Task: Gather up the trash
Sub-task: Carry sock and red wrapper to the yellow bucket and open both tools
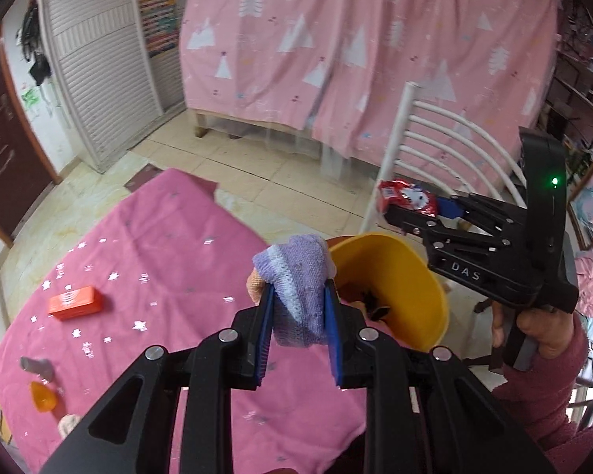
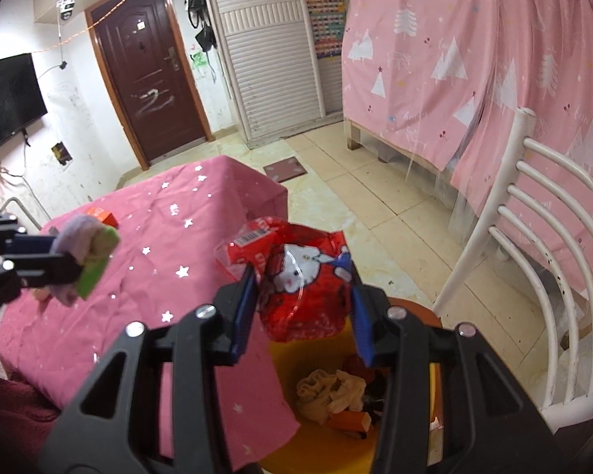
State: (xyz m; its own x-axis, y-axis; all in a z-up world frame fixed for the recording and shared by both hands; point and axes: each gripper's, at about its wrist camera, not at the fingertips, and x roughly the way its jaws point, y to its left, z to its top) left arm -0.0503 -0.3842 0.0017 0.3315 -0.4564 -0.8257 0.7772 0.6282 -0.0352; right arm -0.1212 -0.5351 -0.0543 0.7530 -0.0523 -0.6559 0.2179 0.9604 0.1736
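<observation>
My left gripper [image 1: 298, 300] is shut on a purple knitted cloth [image 1: 296, 288], held above the pink table near the rim of the yellow trash bin [image 1: 423, 276]. In the right wrist view the left gripper [image 2: 71, 264] holds the cloth [image 2: 79, 237] together with a green piece [image 2: 99, 264]. My right gripper [image 2: 302, 280] is shut on a red snack wrapper [image 2: 308, 284] with a white cartoon face, held above the yellow bin [image 2: 288, 363], which contains crumpled trash [image 2: 332, 395]. The right gripper [image 1: 407, 207] with the wrapper [image 1: 405, 195] shows above the bin.
An orange box [image 1: 75, 302], a grey object [image 1: 37, 367] and an orange piece [image 1: 43, 397] lie on the pink star-patterned tablecloth [image 1: 158, 260]. A white chair [image 2: 541, 276] stands right of the bin. A pink curtain [image 1: 355, 47] hangs behind.
</observation>
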